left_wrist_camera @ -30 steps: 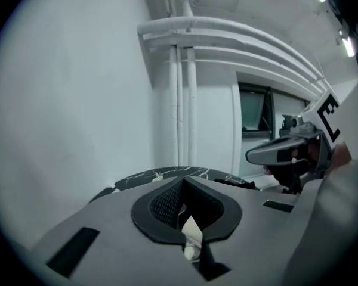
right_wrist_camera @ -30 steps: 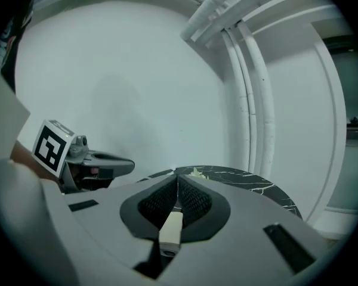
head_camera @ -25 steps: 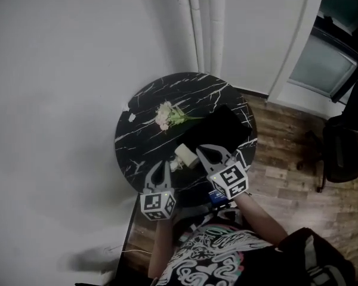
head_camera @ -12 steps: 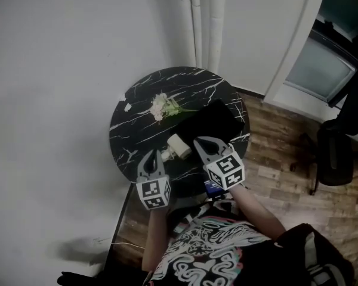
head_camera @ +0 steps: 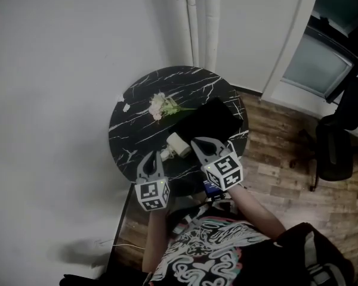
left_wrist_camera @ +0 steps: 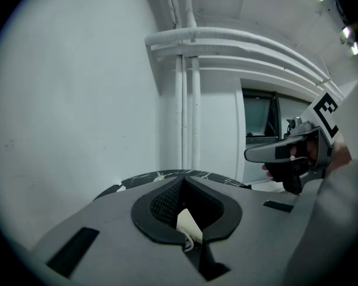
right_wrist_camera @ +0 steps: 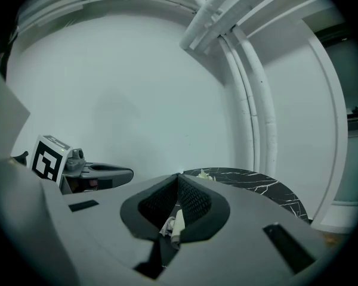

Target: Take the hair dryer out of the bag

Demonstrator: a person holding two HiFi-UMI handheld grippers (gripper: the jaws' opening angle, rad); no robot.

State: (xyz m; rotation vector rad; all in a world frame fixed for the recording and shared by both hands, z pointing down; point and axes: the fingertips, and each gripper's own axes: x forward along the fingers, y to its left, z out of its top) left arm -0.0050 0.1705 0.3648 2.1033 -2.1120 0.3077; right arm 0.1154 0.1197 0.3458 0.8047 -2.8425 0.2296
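The round black counter (head_camera: 131,130) has white lines on it. A black bag (head_camera: 213,119) lies flat on its right side. The white hair dryer (head_camera: 179,145) lies on the counter right next to the bag's near corner. Some pale flowers (head_camera: 159,105) lie farther back. The left claw (head_camera: 154,154) is closed and holds nothing. The right claw (head_camera: 197,141) is closed and empty too. The hair dryer sits between the two claw tips.
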